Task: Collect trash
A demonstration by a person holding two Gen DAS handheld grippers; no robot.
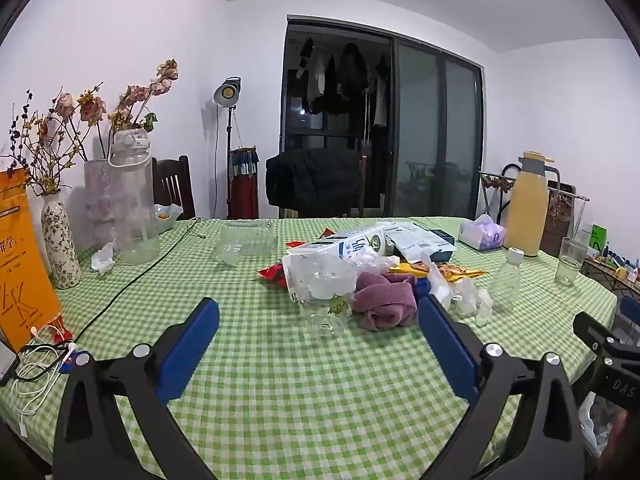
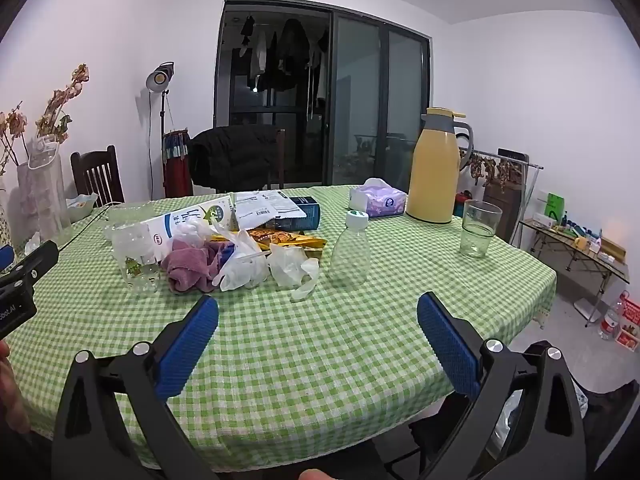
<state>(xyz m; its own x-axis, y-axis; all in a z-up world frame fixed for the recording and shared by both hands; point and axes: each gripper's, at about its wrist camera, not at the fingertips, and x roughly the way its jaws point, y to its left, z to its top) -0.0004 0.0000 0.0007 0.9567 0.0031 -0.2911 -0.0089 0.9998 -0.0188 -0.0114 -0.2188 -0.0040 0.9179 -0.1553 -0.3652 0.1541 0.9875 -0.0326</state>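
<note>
The orange book [image 1: 22,264] at nine o'clock in the left wrist view shows the characters "罪学". At four o'clock there, "DAS" stands on the right gripper's black body [image 1: 618,386]. In the right wrist view, "bot.AI" stands on the left gripper's body [image 2: 14,310] at nine o'clock.

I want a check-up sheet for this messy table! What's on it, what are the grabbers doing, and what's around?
Surface: table under a green checked cloth.
Job's things: pile of trash mid-table: milk carton, crumpled plastic bags, snack wrappers; empty plastic bottle beside it.
Clutter: purple cloth, yellow thermos, glass cup, tissue pack, vases.
Grippers: left gripper and right gripper open, empty.
Cables: black cable, white earphones.
Surroundings: chairs, lamp, dark glass door.
</note>
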